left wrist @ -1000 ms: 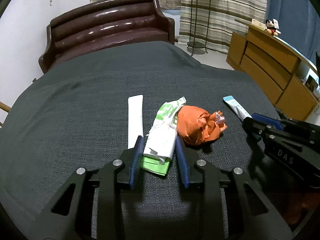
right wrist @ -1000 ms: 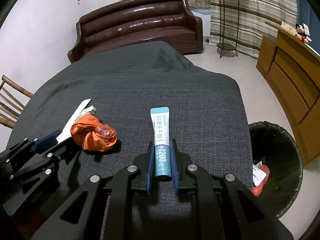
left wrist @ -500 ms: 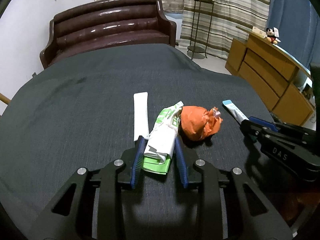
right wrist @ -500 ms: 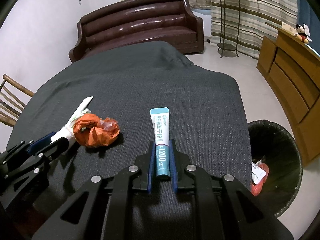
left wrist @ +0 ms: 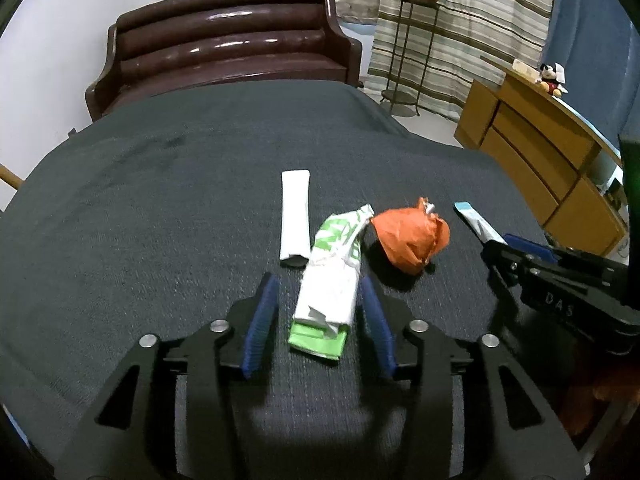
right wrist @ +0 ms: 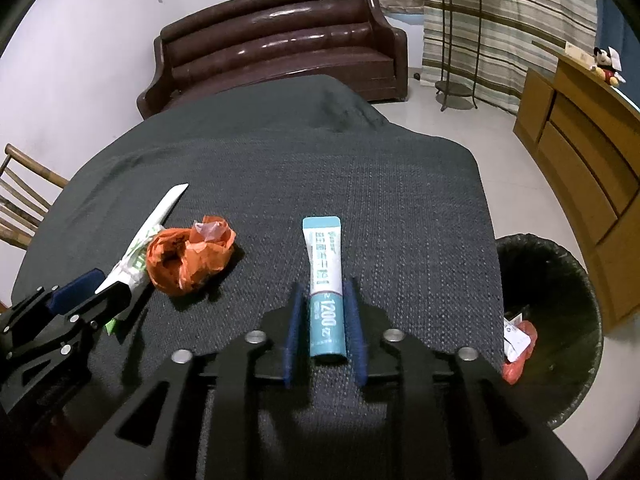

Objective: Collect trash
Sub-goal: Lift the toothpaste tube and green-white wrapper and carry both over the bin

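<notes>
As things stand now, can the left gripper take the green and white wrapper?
Probably yes. The left gripper is open with the green and white wrapper lying between its fingers on the dark cloth; nothing covers it, though the orange bag lies close.

The tablecloth is dark grey weave; the wrapper white and green; the crumpled bag orange; the tube white and teal; the curtains beige-striped; the sofa glossy brown.

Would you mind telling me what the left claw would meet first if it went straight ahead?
The left claw already straddles the green-and-white wrapper, so that comes first.
</notes>
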`<action>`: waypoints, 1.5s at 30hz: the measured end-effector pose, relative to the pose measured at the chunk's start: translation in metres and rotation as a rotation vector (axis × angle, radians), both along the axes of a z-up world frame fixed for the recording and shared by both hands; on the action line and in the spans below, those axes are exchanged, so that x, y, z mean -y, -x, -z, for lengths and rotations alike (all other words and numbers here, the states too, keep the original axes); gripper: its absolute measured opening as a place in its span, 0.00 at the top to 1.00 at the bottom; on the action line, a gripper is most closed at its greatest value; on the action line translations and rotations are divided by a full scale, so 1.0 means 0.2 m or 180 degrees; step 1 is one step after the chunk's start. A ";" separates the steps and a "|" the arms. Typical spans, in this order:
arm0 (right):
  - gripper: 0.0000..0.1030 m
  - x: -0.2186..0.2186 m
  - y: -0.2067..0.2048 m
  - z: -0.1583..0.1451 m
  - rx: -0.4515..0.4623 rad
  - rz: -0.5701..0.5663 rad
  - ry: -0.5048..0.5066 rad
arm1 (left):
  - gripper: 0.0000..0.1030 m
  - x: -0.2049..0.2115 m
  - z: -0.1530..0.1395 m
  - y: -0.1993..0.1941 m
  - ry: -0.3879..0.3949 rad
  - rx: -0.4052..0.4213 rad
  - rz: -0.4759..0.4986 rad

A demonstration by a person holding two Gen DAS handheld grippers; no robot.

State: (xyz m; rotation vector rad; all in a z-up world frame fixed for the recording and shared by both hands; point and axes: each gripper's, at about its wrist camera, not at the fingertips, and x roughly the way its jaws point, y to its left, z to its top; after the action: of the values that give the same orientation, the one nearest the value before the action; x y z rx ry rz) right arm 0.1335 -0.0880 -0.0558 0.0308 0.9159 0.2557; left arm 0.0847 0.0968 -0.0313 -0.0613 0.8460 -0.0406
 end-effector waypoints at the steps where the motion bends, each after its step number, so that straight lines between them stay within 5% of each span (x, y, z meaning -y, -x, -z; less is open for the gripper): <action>1: 0.70 0.00 0.00 0.00 0.0004 -0.0002 0.0010 | 0.55 0.00 0.00 -0.01 0.0000 0.0005 -0.0007; 7: 0.68 -0.02 -0.04 0.00 0.0000 -0.0023 0.0057 | 0.53 0.01 0.01 -0.05 -0.0044 -0.0030 0.0028; 11: 0.68 -0.03 -0.04 0.00 0.0015 -0.0037 0.0094 | 0.69 0.03 0.04 -0.05 -0.0038 -0.0088 0.0096; 14: 0.71 -0.03 -0.04 0.00 0.0032 -0.0047 0.0125 | 0.71 0.04 0.04 -0.05 -0.0062 -0.0083 0.0106; 20: 0.83 -0.03 -0.02 0.00 0.0047 -0.0053 0.0136 | 0.72 0.01 0.04 -0.02 0.0012 -0.0069 0.0087; 45: 0.84 0.13 0.14 -0.14 0.0395 0.0210 0.0072 | 0.72 0.08 -0.15 0.14 0.0094 0.0388 -0.0001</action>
State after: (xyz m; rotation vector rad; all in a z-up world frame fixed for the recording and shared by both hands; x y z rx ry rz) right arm 0.1047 -0.1139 -0.0284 0.0239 0.7928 0.1837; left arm 0.0570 0.0811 -0.0014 -0.0859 0.7236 -0.0559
